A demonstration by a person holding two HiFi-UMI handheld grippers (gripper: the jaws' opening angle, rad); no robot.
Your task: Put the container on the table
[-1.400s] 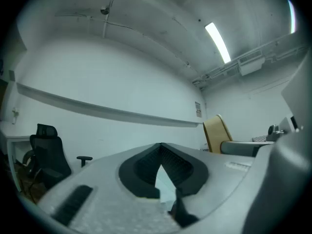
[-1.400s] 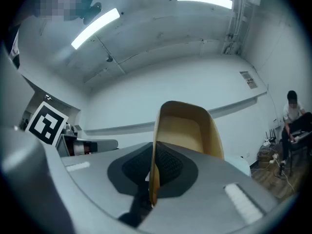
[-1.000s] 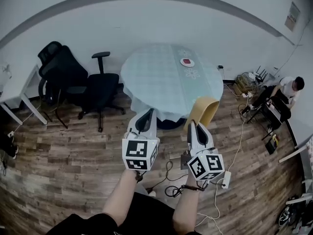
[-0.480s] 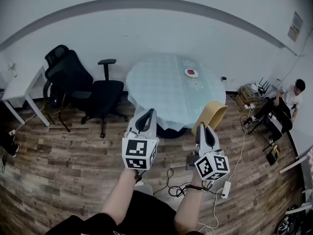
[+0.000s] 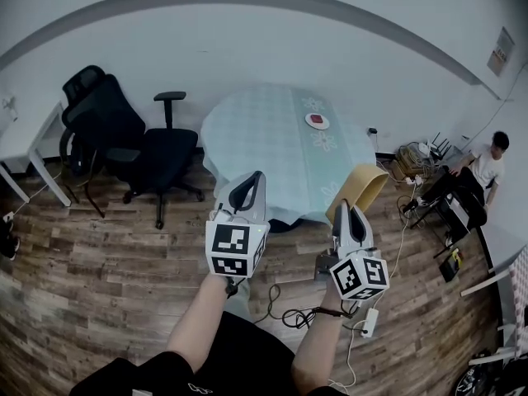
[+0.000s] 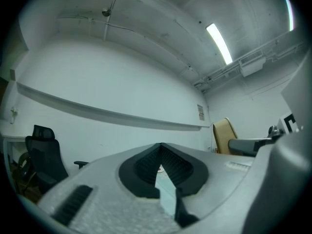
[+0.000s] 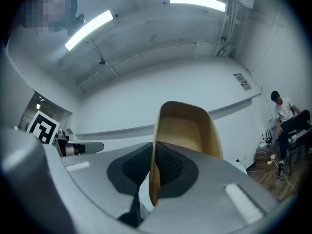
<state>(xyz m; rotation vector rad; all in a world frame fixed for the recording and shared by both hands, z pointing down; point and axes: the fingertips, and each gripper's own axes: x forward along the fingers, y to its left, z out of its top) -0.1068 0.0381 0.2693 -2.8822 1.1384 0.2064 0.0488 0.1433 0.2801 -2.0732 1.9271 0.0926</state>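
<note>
A tan, scoop-shaped container (image 5: 361,190) sticks up from my right gripper (image 5: 347,213), which is shut on its thin wall. In the right gripper view the container (image 7: 187,130) rises between the black pads (image 7: 168,165), its hollow facing right. My left gripper (image 5: 248,190) is level beside it, jaws shut with nothing in them; its tips (image 6: 161,150) meet in the left gripper view. Just beyond both grippers stands the round table (image 5: 272,147) with a pale green cloth. A small red-and-white dish (image 5: 317,121) lies on its far right part.
Two black office chairs (image 5: 161,151) (image 5: 95,114) stand left of the table, and a white desk (image 5: 29,143) sits at the far left. A person (image 5: 487,159) sits at the right among cables. A power strip and cords (image 5: 363,324) lie on the wood floor below my right hand.
Both grippers have moved forward toward the table, which now looks nearer. The container is still clamped in the right gripper. The left jaws are unchanged.
</note>
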